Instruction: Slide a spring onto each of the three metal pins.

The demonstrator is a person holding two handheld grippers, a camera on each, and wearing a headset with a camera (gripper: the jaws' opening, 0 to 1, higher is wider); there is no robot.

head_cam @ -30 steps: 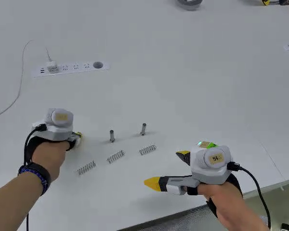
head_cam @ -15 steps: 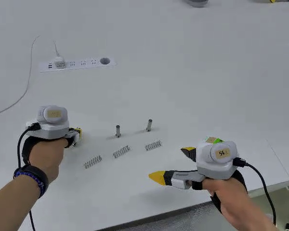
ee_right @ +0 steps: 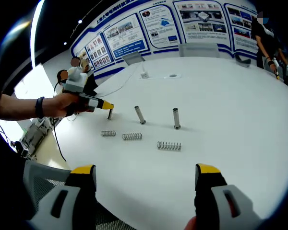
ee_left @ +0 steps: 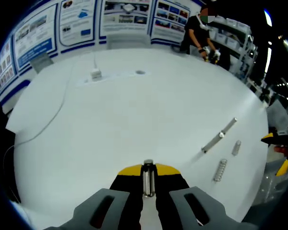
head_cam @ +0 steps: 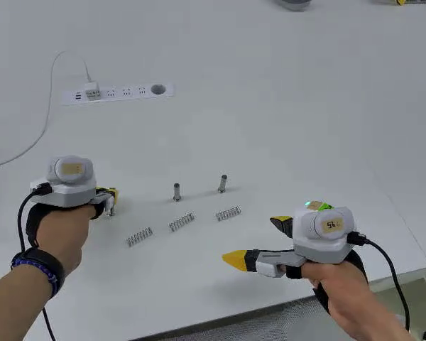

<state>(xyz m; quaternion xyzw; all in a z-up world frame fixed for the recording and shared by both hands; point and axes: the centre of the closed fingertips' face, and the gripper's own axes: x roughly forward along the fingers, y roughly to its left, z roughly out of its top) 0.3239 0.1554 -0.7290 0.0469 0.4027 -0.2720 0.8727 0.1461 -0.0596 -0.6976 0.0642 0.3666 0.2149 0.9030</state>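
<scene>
Drawn slightly farther toward 9 o'clock since the earlier frame: left claw point(ee_left: 147, 168), now well apart from the two standing pins point(head_cam: 177, 192). It is clenched on the third pin point(ee_left: 147, 182), held upright with its foot at the tabletop point(head_cam: 284, 128). Right claw point(head_cam: 255, 241): released, jaws wide, at 4 o'clock of the three springs point(head_cam: 182, 222), which lie in a row at 6 o'clock of the pins. Handling advice: grip the nearest spring point(head_cam: 228, 212) mid-length, line its bore up with a pin, and lower it without tilting.
</scene>
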